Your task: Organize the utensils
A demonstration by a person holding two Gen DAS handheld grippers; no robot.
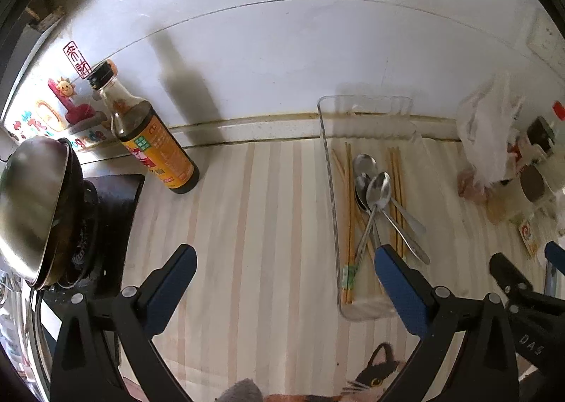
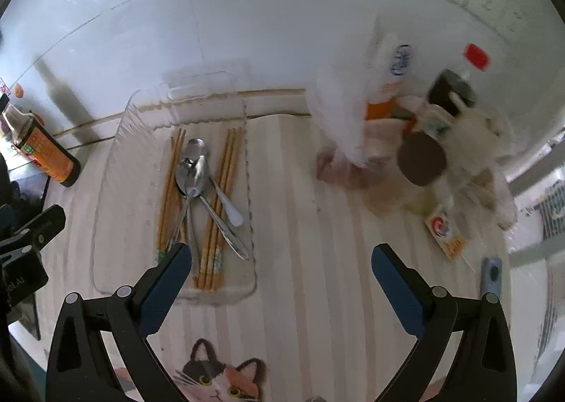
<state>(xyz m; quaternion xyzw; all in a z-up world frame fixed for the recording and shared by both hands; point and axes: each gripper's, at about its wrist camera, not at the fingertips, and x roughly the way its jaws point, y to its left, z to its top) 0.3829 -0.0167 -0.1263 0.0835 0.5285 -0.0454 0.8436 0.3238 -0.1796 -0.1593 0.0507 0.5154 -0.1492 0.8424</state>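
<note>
A clear plastic tray [image 1: 326, 154] [image 2: 106, 211] lies on the striped counter mat. In it are several wooden chopsticks [image 1: 349, 211] [image 2: 226, 169] and three metal spoons [image 1: 378, 186] [image 2: 192, 169], their handles crossing. My left gripper [image 1: 286, 253] is open and empty above the mat, its right finger over the tray's near end. My right gripper [image 2: 282, 253] is open and empty, its left finger over the tray's near right corner. The right gripper also shows at the right edge of the left wrist view [image 1: 522, 271].
A soy sauce bottle [image 1: 152, 140] [image 2: 42, 151] stands left by the wall. A steel wok [image 1: 31, 211] sits on the stove at far left. Bags, jars and bottles [image 2: 423, 140] crowd the right side. A cat picture [image 2: 215, 377] marks the mat's near edge.
</note>
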